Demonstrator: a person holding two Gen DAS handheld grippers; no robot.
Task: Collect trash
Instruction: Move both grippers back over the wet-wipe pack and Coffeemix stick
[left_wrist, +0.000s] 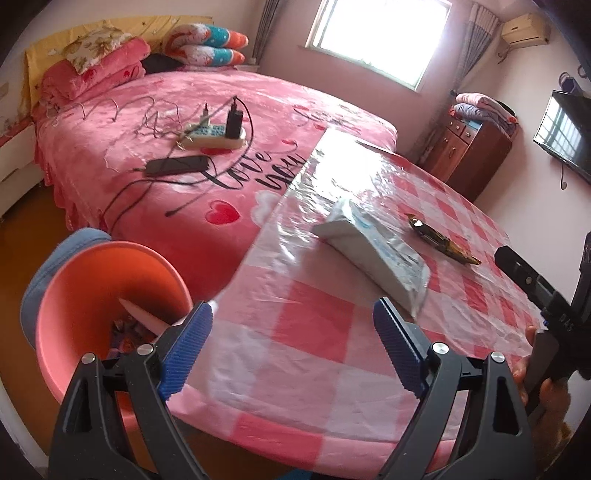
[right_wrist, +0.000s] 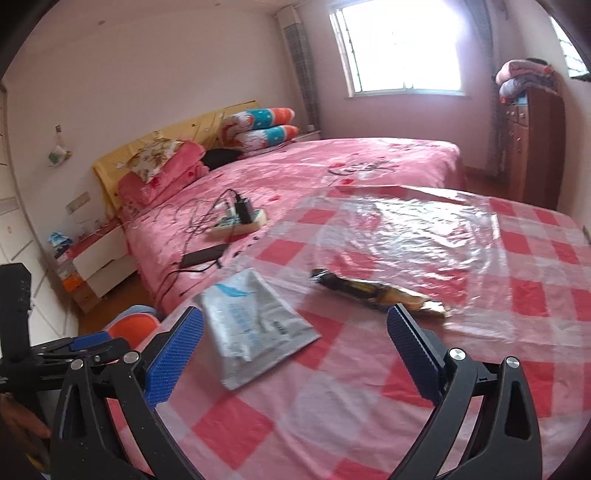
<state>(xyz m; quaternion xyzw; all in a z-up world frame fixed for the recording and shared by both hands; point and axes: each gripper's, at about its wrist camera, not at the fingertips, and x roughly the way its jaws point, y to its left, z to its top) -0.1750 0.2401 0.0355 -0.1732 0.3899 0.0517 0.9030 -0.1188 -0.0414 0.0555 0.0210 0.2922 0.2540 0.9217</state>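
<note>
Left gripper (left_wrist: 291, 332), jaws wide apart and empty, hangs over the near edge of the table (left_wrist: 314, 332), beside the orange bin (left_wrist: 92, 280) that stands off the table's left edge and already holds some scraps. Right gripper (right_wrist: 295, 328), likewise spread wide with nothing between its blue pads (right_wrist: 173, 354), points across the same checked plastic cover. Directly ahead of both lies a flat silver-white pouch (right_wrist: 251, 325), near the table's left edge and angled toward the near edge; further in, toward the middle of the table, lies a dark brown-and-gold wrapper (right_wrist: 376, 291), long and narrow, apart from the pouch. Both pieces appear to be thin film or foil: probably very light, limp, and inclined to slide on the glossy cover rather than lift. A pinch across a raised edge or a crumpled corner seems the likeliest hold; the pouch's near corner curls slightly upward and offers one. The wrapper's twisted end looks thicker and easier to catch. Neither seems fragile. Beyond the table stands a pink bed (right_wrist: 332, 162) with a power strip (right_wrist: 240, 221).
</note>
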